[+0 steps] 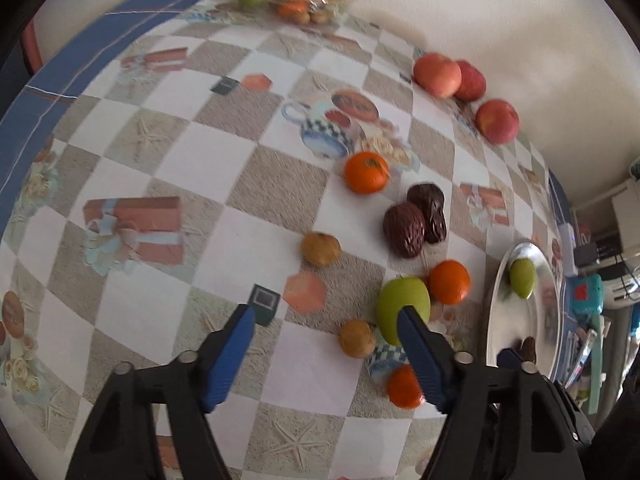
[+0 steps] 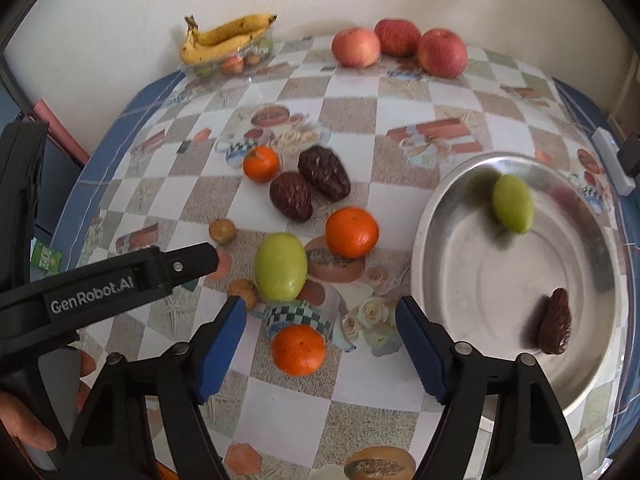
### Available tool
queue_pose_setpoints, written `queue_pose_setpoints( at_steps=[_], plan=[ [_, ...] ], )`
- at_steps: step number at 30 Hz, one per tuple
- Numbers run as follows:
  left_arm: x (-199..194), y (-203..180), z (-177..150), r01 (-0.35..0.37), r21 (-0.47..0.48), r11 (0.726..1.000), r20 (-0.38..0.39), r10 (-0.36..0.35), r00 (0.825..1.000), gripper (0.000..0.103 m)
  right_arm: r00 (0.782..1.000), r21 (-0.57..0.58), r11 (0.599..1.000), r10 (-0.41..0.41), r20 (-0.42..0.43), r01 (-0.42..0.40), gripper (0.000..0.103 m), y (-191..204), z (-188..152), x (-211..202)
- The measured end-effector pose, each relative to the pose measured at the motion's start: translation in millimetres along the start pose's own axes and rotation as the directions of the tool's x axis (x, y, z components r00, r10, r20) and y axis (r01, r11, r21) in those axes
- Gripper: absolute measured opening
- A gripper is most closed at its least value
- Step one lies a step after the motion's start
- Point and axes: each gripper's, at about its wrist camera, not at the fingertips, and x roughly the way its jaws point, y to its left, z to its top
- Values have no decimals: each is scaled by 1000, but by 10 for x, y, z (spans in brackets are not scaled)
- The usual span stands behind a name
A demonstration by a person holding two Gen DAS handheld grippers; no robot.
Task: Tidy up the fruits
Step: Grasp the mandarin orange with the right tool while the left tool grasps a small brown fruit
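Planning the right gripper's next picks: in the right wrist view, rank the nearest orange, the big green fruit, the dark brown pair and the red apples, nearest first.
1. Round orange, between the right gripper fingers.
2. Large green oval fruit, left of centre.
3. Two dark brown wrinkled fruits, mid-table.
4. Three red apples, by the wall.

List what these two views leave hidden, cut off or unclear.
1. Clear bag under the bananas: contents too small and blurred in both views.
2. Lowest orange, left wrist view: partly behind the left gripper.
3. Dark fruit in the metal bowl, left wrist view: mostly hidden by the same gripper.
4. Green packet, right wrist view: cut off behind the left gripper.
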Motion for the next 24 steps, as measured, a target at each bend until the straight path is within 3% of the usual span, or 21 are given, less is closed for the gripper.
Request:
queue_pose_setpoints(
  at_steps=[3,6,14,24],
  plan=[
    [77,-55,-28,27,16,1000,-42,-26,999,64,999,-8,1000,4,-54,-5,69,23,-29,111],
    [139,-73,-52,38,23,999,-79,-36,996,51,994,-20,1000,-6,-105,4,68,44,-64,225],
    [251,-132,-77,25,58,998,-131,-17,991,40,985,-52,999,-13,-169,4,64,102,-127,364],
    [375,-156,-102,23,62,998,-164,-12,986,39,981,-64,998,-26,-193,14,63,110,-139,421]
  ],
)
